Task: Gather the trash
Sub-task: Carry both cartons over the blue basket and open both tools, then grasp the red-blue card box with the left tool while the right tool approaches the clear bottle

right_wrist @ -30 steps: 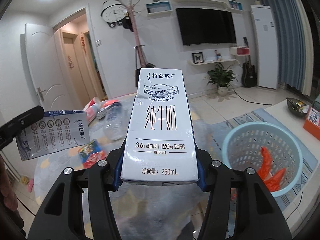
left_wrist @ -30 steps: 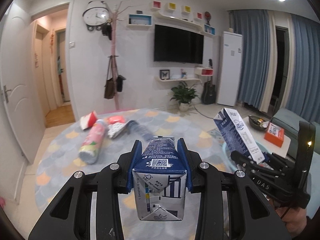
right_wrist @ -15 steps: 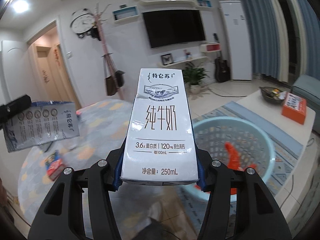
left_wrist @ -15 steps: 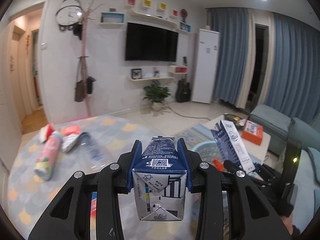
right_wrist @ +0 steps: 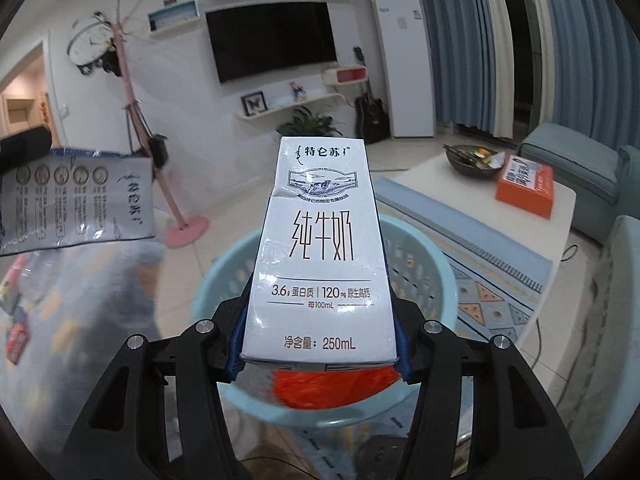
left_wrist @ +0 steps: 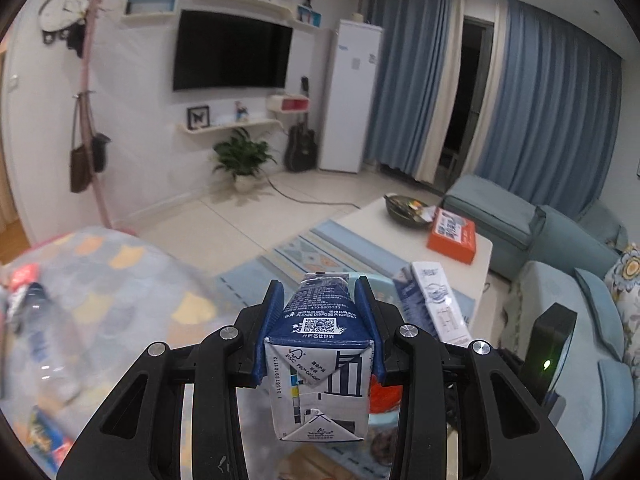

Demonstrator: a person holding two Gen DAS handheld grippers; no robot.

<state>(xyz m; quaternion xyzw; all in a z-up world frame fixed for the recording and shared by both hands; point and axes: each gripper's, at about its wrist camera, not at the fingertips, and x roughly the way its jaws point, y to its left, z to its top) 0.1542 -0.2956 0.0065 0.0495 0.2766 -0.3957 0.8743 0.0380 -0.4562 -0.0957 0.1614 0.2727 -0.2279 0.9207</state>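
Right wrist view: the right hand-held gripper (right_wrist: 320, 356) is clamped on a white milk carton (right_wrist: 318, 248), its long axis running forward along the fingers, and the pale blue basket (right_wrist: 436, 280) sits directly below and ahead, something orange already inside. The left hand-held gripper (left_wrist: 320, 344) grips a dark blue carton (left_wrist: 320, 360) the same way, and from there only a sliver of the basket rim shows past the fingers. So the right looks nearer for a drop, I'd judge. More trash lies blurred on the patterned rug (left_wrist: 132, 300) to the left; a tabletop (right_wrist: 460, 196) with an orange box (right_wrist: 526, 186) stands beyond.
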